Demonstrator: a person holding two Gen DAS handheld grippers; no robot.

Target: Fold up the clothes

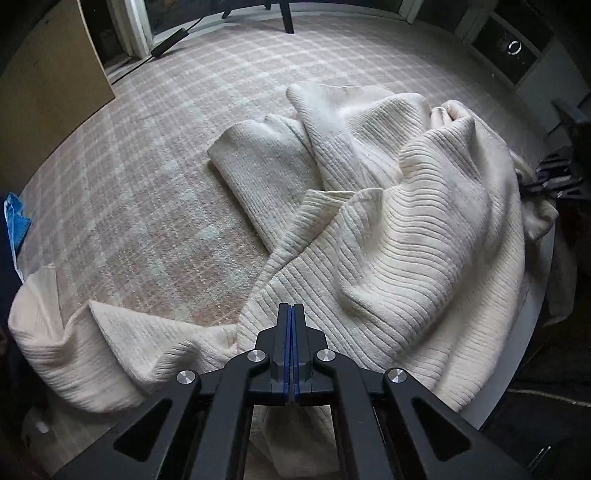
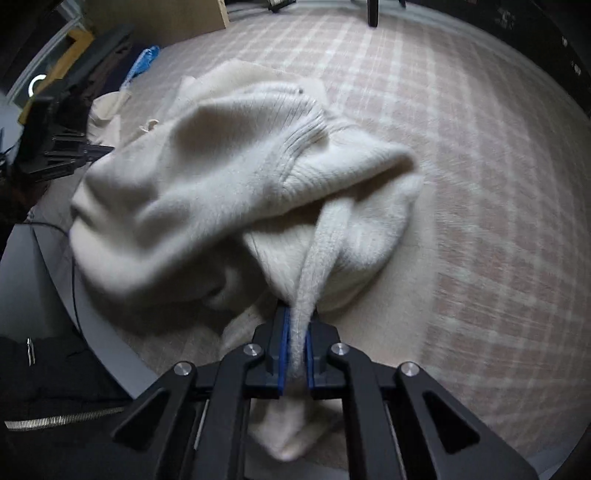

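Observation:
A cream ribbed knit sweater [image 1: 406, 229] lies rumpled on a pink and white plaid surface [image 1: 155, 155]. One folded part of it sticks out to the left, and a long hem runs along the near edge. My left gripper [image 1: 290, 308] is shut above the hem, its blue pads together with no cloth showing between them. In the right wrist view the sweater [image 2: 207, 177] is bunched and blurred, and my right gripper [image 2: 297, 314] is shut on a thick twisted strand of it. The left gripper [image 2: 105, 149] shows there at the far left, its tip at the sweater's edge.
A brown board [image 1: 48, 81] leans at the far left, with a blue bag [image 1: 14, 218] below it. Dark furniture legs [image 1: 286, 16] and a black cable [image 1: 166, 44] stand at the far edge. A grey rim [image 2: 92, 325] borders the plaid surface; dark clutter lies beyond it.

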